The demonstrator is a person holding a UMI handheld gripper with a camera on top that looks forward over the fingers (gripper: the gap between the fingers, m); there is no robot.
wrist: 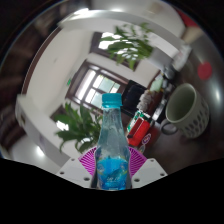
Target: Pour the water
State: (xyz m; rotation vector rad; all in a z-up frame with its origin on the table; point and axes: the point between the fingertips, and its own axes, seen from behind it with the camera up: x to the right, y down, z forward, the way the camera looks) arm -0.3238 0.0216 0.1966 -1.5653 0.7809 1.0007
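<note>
text: none legible | bottle (112,140) label: unreadable | red can (139,130): unreadable

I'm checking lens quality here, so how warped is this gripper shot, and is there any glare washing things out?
Gripper view: strong fisheye bending, so the window and room curve around the centre; the blue bottle between the fingers stays fairly straight and sharp; daylight blows out the window panes; the white mug and plants beyond look softer and stretched toward the rim.

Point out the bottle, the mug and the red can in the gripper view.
bottle (112,140): gripper view, on its clear body, between the fingers.
mug (187,108): gripper view, on its pale outer wall, beyond the bottle.
red can (139,130): gripper view, on its side, just beside the bottle.
</note>
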